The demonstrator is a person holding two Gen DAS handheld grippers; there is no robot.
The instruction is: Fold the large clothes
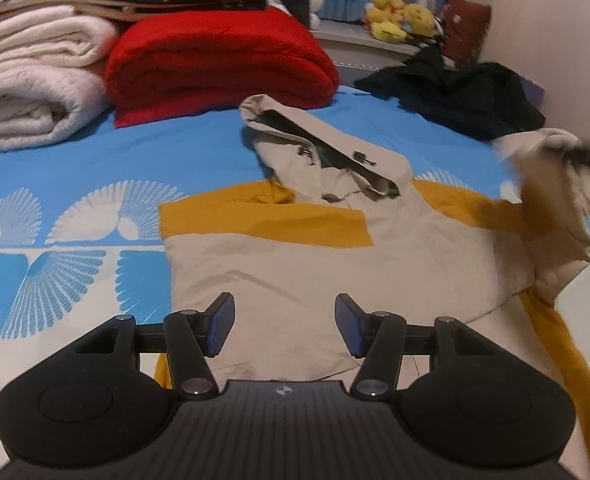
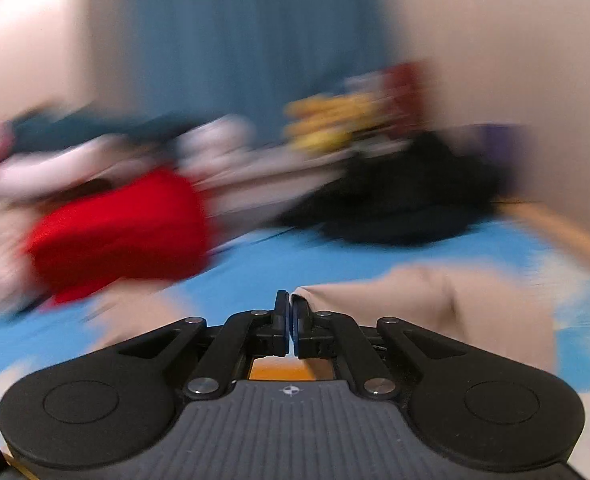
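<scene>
Matt beige and mustard woven cloth on the hooded jacket (image 1: 295, 264), smooth with soft creases. Printed cotton-like bed sheet (image 1: 75, 160), flat and matt. Thick fleecy red blanket (image 1: 215, 64); fluffy, napped white blanket (image 1: 31, 92). Matt black plastic on the left claw (image 1: 285, 330), ribbed casing, blue rubbery pads (image 1: 221, 330), small shiny metal pivot pins.

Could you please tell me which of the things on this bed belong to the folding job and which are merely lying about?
Part of the job:
beige and mustard jacket
its sleeve, pinched by the right gripper
left gripper, open above the jacket

Lying about:
red blanket
white blankets
black clothes
plush toys
</scene>
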